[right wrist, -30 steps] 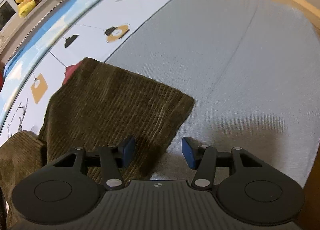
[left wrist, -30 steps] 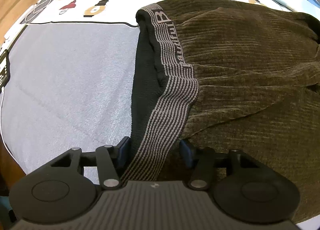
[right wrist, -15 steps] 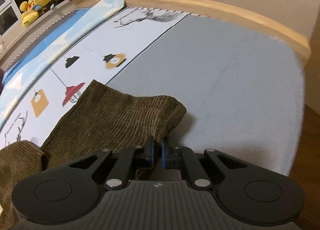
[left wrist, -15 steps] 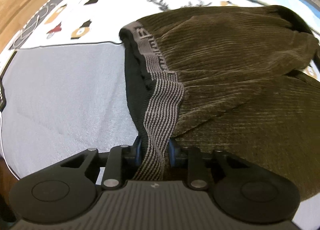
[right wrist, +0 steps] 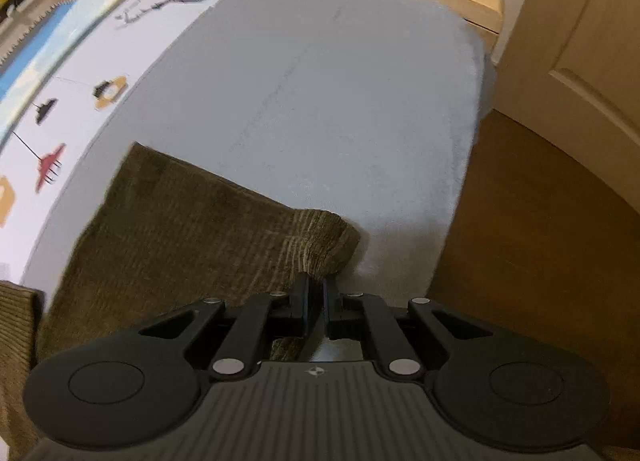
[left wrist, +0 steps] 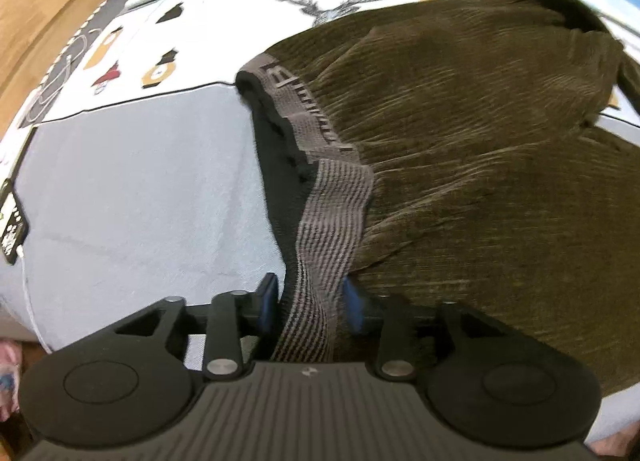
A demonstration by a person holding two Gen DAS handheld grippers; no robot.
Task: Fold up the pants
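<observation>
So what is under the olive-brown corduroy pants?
The olive-brown corduroy pants lie on a pale grey bed cover and partly over its white printed panel. Anything beneath the cloth itself is hidden.

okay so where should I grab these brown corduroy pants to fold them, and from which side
Take the pants at their two ends. The left gripper grips the striped waistband from its open edge, where the elastic gives a firm lip. The right gripper pinches the leg cuff corner, coming in from the hem end, where the fabric bunches.
</observation>
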